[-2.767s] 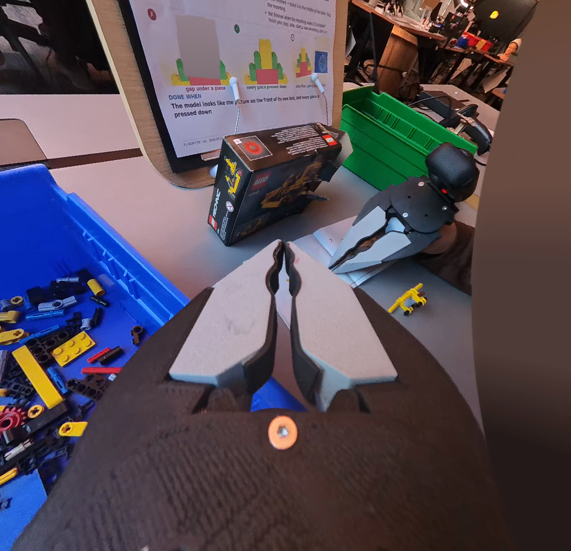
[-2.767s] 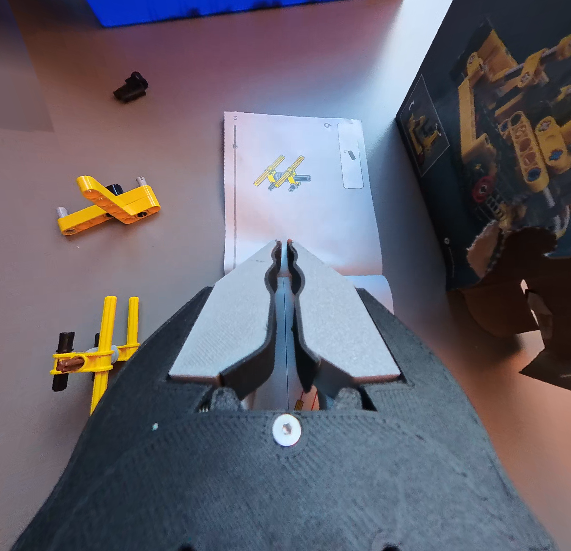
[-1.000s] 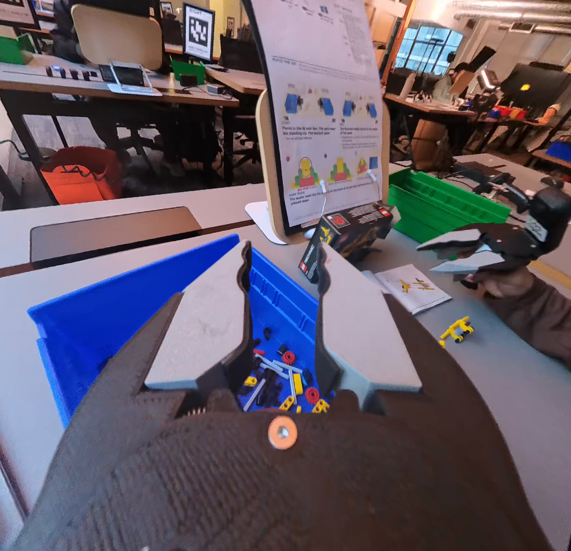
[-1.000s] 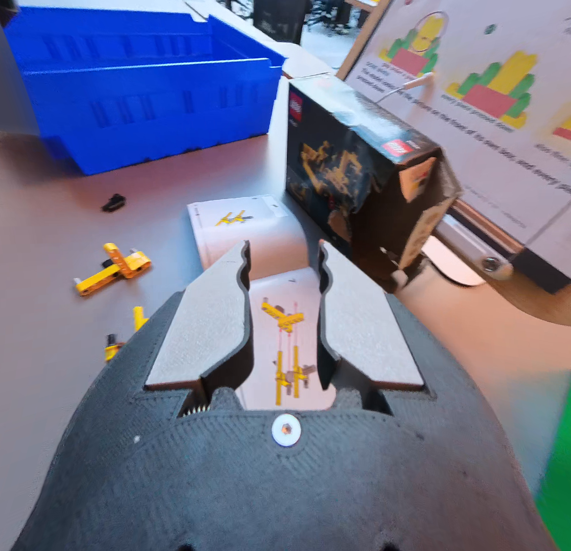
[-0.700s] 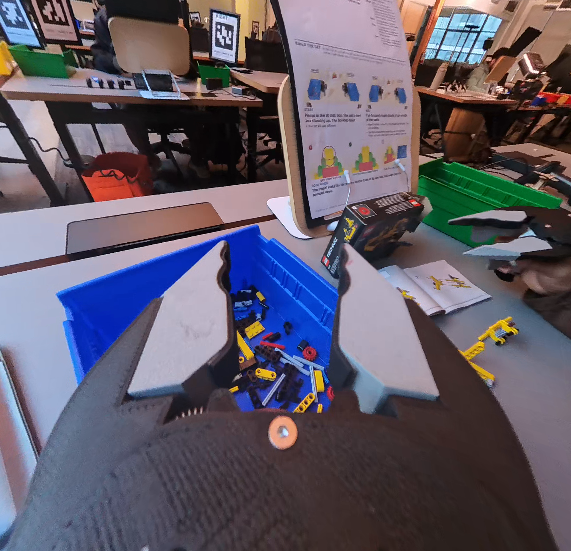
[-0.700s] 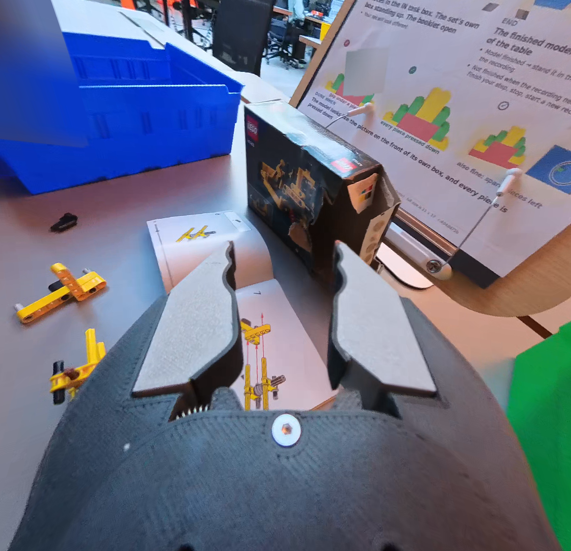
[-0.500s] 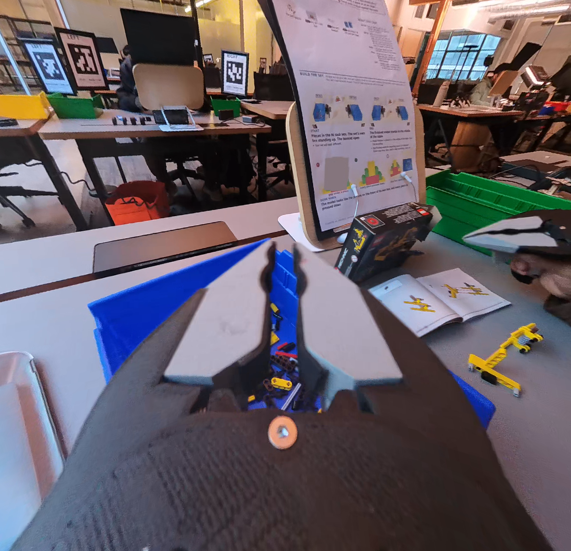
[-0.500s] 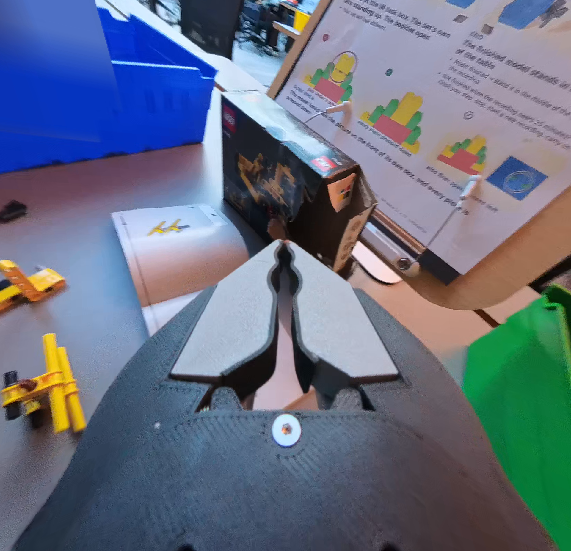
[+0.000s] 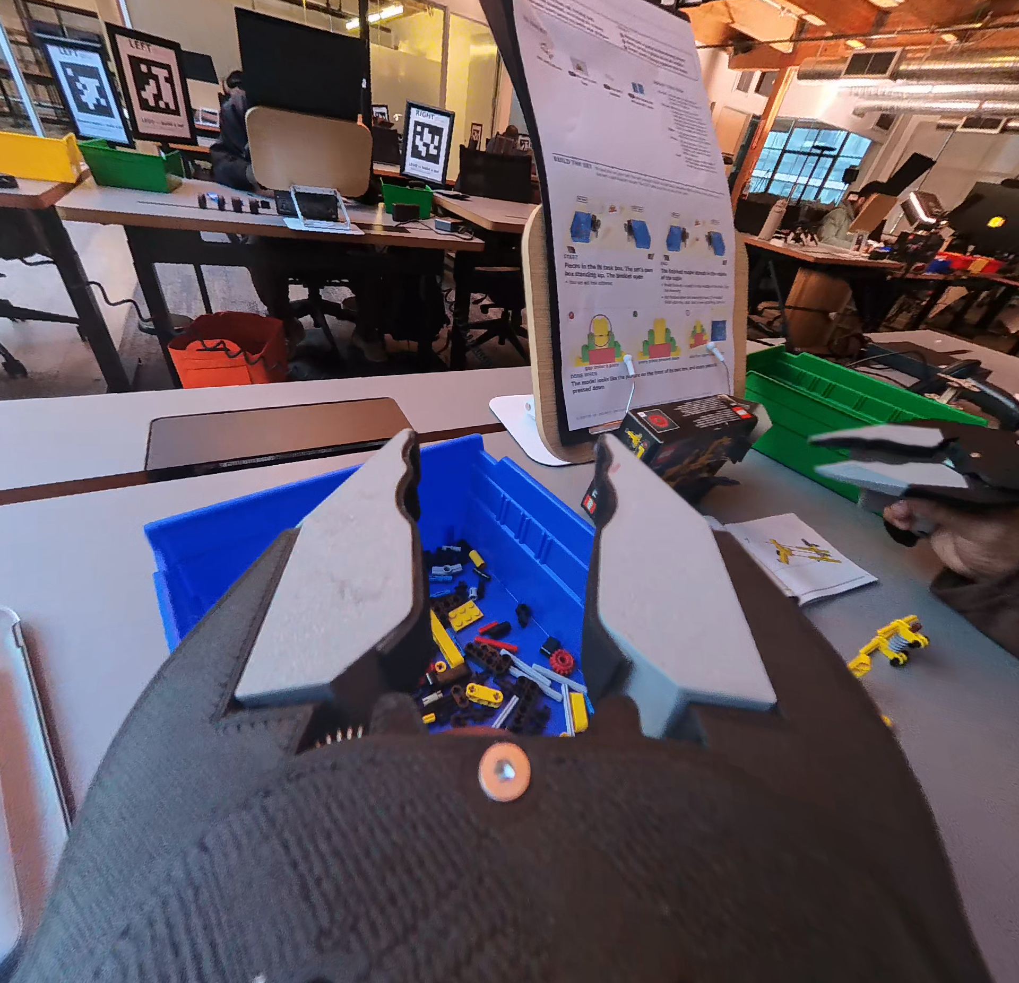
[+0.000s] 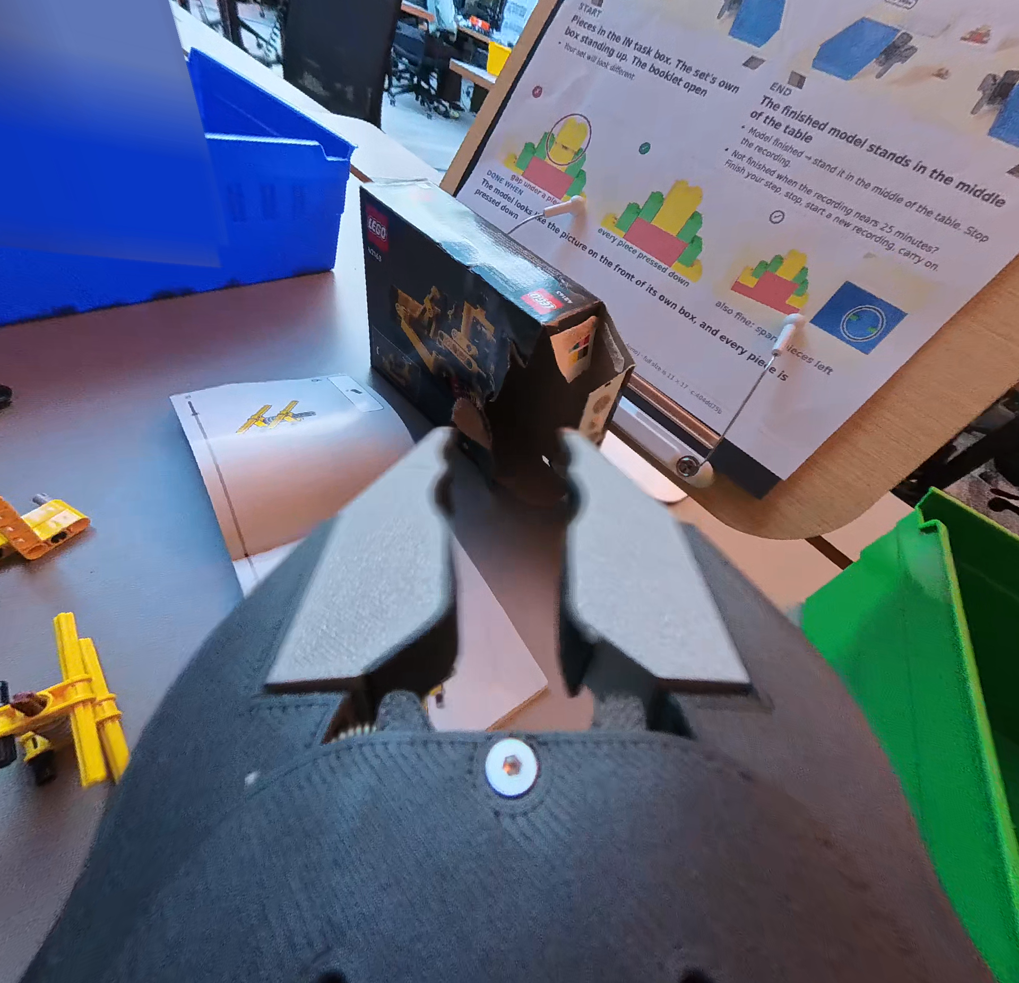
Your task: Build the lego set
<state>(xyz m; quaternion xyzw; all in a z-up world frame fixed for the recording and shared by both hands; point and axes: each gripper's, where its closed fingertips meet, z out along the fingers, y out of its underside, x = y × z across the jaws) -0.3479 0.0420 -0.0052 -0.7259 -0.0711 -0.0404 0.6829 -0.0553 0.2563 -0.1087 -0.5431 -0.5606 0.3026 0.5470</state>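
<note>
Your left gripper (image 9: 504, 480) hangs with jaws spread above the blue bin (image 9: 513, 502), whose top is unobstructed. Bare table (image 10: 110, 350) lies between the bin and the booklet (image 10: 287, 438). Your right gripper (image 10: 504, 460), jaws parted, faces the black box (image 10: 468, 306); the sign board (image 10: 772, 240) blocks behind, the green bin (image 10: 937, 653) at right.

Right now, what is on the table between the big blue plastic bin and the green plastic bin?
In the left wrist view, the black cardboard set box stands between the blue bin and green bin, with the open paper booklet lying nearer.
</note>
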